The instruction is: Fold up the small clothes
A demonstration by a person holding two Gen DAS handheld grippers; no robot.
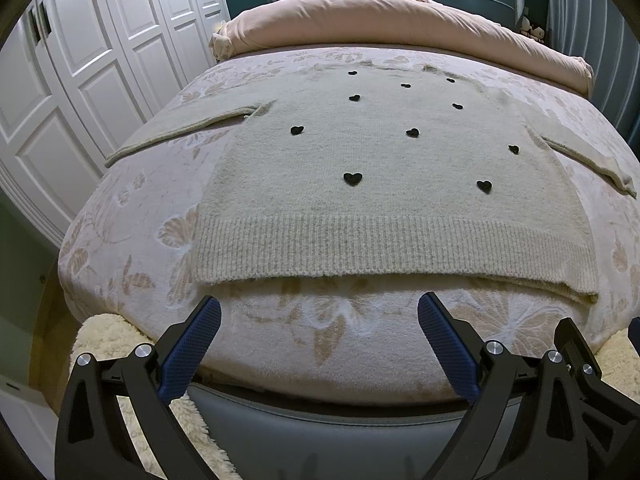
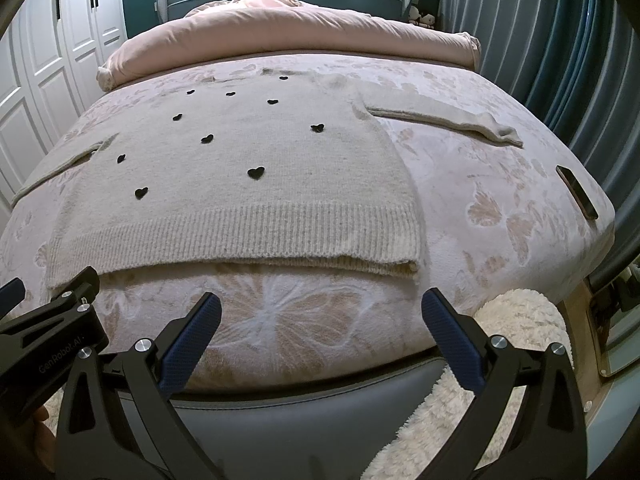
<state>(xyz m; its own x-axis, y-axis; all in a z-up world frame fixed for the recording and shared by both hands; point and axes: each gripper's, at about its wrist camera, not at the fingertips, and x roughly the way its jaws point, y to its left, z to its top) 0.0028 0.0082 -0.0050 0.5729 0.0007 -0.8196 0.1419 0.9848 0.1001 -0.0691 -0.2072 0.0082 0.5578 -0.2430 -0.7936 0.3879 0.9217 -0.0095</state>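
Left wrist view: bed with pink floral-embossed plush blanket (image 1: 360, 332) is the work surface, big and flat so the garment can lie fully spread. Rolled pink duvet (image 1: 400, 20) sits pushed up against the headboard, probably to keep the folding area free

Beige knit sweater with small black hearts (image 1: 380, 168) lies face up near the foot of the bed, ribbed hem (image 1: 392, 244) towards the cameras, both sleeves out sideways: left sleeve (image 1: 184, 128), right sleeve (image 2: 444, 120). Laid out flat like that, my read is folding hasn't begun; sleeves likely go in first

Dark phone-like slab (image 2: 578, 192) rests at the right edge of the bed, well apart from the sweater

Left hand-held gripper (image 1: 320, 344) hangs over the foot of the bed just short of the hem, jaws spread wide, nothing in them. Right hand-held gripper (image 2: 322, 344) the same: wide apart, empty, near the hem's right corner. Side by side, looks staged for a two-handed grab
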